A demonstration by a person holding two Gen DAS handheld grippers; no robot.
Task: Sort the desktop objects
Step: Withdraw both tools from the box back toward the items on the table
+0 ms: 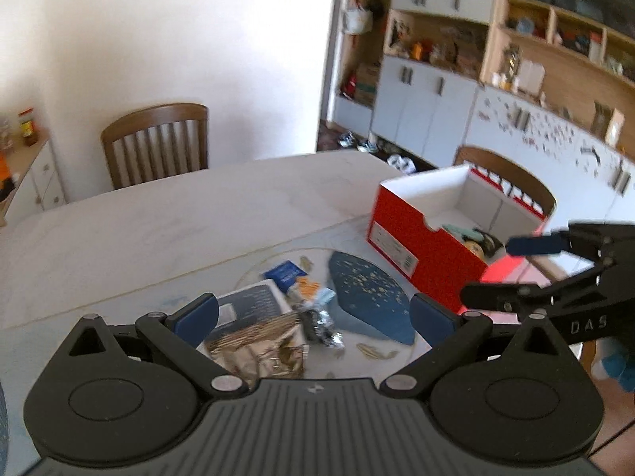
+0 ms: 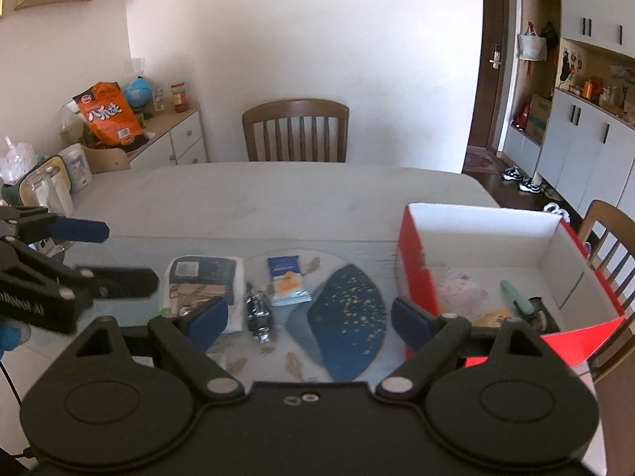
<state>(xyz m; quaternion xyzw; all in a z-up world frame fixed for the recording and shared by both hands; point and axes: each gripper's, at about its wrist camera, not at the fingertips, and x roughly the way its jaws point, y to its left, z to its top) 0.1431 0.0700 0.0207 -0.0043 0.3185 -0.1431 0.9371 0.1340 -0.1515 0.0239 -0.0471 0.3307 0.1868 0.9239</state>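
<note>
Beside the red box (image 2: 416,273), blue-orange sachet (image 2: 287,279) lies lengthwise.

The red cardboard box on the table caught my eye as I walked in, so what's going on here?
A person is sorting table clutter with two tools. The left hand-held gripper and right hand-held gripper both hover open and empty. A few items already lie in the red cardboard box. A crinkled foil-and-white packet, a small silver wrapper and a blue-and-orange sachet are on the white table.
</note>
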